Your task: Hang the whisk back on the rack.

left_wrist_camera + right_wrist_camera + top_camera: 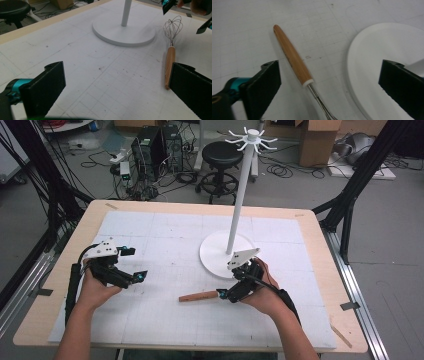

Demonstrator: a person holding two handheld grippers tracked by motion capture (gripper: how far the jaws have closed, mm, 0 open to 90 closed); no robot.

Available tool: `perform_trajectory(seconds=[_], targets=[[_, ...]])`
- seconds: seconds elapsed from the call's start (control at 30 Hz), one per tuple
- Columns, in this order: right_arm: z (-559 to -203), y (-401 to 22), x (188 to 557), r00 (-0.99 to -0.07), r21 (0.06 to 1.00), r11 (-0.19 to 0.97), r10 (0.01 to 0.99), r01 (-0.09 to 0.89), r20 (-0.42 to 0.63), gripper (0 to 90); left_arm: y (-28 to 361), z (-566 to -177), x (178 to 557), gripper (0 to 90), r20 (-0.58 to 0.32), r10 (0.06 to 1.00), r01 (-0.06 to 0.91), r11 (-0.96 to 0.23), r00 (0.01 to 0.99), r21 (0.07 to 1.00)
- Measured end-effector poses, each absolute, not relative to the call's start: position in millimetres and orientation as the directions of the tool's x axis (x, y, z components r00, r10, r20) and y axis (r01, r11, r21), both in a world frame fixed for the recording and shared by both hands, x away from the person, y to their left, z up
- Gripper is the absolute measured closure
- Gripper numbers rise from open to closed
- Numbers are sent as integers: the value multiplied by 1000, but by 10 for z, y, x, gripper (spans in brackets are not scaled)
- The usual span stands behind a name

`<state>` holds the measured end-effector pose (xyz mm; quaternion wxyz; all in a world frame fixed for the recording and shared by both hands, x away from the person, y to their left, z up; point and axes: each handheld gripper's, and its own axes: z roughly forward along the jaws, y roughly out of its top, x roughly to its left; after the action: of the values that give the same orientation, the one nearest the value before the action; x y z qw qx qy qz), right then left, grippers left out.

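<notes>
A whisk with a wooden handle (197,296) lies flat on the white mat, its wire head toward the stand's base. My right gripper (229,287) hovers open over that wire end. In the right gripper view, the handle (293,56) and the start of the wire neck (318,98) lie between its wide-apart jaws, untouched. My left gripper (138,264) is open over bare mat at the left, with nothing in it. The left gripper view has the whisk (170,62) just inside its right jaw's edge, and the right gripper's fingertips (168,5) above the wire head (172,27).
A white hook stand (240,185) rises from a round base (212,255) right behind my right hand. The gridded white mat (165,230) covers most of the wooden table (320,250). A stool, computers and cables sit on the floor beyond.
</notes>
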<state>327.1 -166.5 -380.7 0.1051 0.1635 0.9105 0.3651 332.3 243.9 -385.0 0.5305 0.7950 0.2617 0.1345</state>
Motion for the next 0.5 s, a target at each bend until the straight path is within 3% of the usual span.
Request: perform_trajectory(seconds=[0.1,0.2,0.37,0.5], targets=[[-3850,-1574,3287,-935,667,714,347,213,-73,51,2440,-3849,3321,17,-62,560,273,-301,826,914],[-3919,-1478,3309,-951,606,770,301,200,-67,155,2440,-3850,3323,17,-62,559,273,-301,827,914],[-3975,-1369,3298,-960,548,818,267,177,-88,204,2436,-3852,3325,17,-61,558,273,-304,827,912],[-4029,-1265,3301,-977,497,855,206,151,-59,375,2428,-3852,3320,17,-59,558,272,-307,828,912]])
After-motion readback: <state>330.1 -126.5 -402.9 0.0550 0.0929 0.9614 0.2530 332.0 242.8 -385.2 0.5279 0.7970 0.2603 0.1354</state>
